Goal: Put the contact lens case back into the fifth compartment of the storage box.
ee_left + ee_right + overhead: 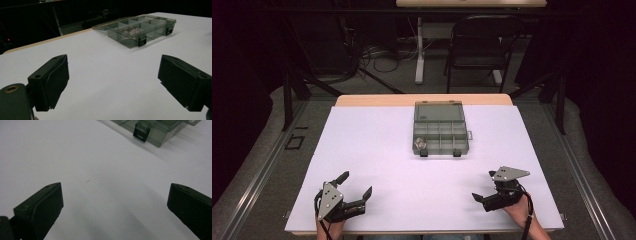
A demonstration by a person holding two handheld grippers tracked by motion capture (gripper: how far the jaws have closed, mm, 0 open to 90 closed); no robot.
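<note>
While lid-open organizer box [439, 131] runs lengthwise away, left gripper [357, 184] spread empty, right gripper [482, 186] likewise.

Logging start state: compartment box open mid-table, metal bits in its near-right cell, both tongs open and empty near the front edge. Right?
One fix: the metal bits lie in the near-left cell of the compartment box, as the high view shows. The rest holds: lid open, left tongs and right tongs open and empty near the front edge.

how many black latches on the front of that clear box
2. Both sit on the near front wall of the organizer box: one latch near its left corner, the other latch near its right corner.
</note>
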